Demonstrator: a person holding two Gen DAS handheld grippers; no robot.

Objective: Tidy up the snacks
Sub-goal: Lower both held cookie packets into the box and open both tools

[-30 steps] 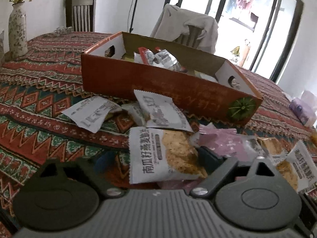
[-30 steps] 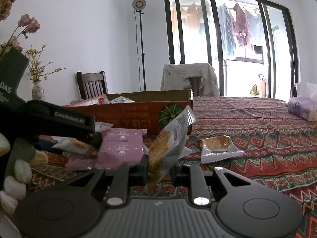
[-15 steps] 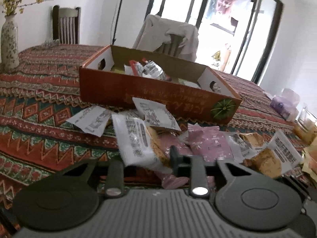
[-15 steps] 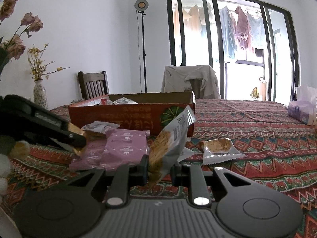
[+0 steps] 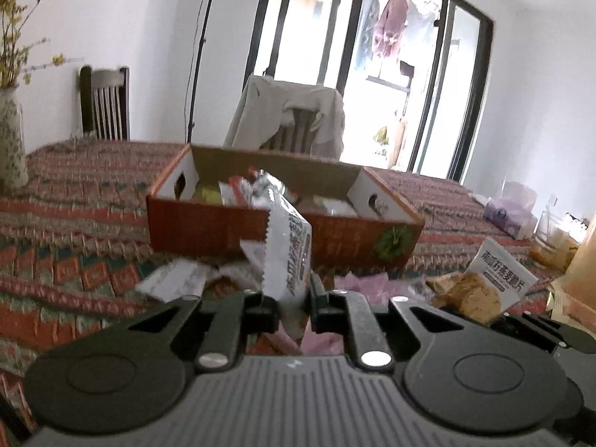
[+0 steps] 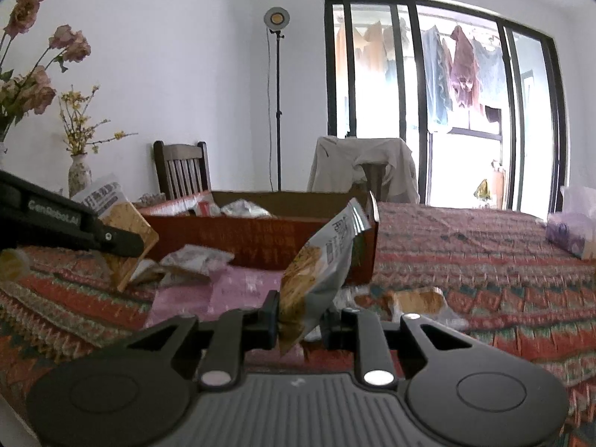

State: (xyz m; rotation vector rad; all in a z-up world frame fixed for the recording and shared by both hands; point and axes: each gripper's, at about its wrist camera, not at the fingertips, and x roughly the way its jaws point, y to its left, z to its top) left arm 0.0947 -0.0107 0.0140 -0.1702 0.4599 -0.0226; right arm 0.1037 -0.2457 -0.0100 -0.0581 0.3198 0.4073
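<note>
My left gripper (image 5: 292, 307) is shut on a white oat-crisp packet (image 5: 287, 257) and holds it upright in front of the red cardboard box (image 5: 208, 227), which holds several snacks. My right gripper (image 6: 300, 326) is shut on another oat-crisp packet (image 6: 320, 272), tilted up to the right, near the box's right corner (image 6: 367, 257). That packet shows in the left wrist view (image 5: 484, 283) at the right. The left gripper and its packet (image 6: 119, 223) show at the left of the right wrist view. Loose packets, white (image 5: 171, 283) and pink (image 6: 231, 287), lie on the table before the box.
The table has a patterned red cloth (image 6: 484, 260). A vase with yellow flowers (image 6: 79, 175) stands at the far left. A tissue pack (image 6: 568, 229) sits at the right. Two chairs (image 5: 106, 104) stand behind the table, one draped with a jacket (image 5: 294, 111).
My left gripper has closed on the oat-crisp packet, lifted it off the table and turned it upright. The right gripper still holds its packet and has shifted slightly.
</note>
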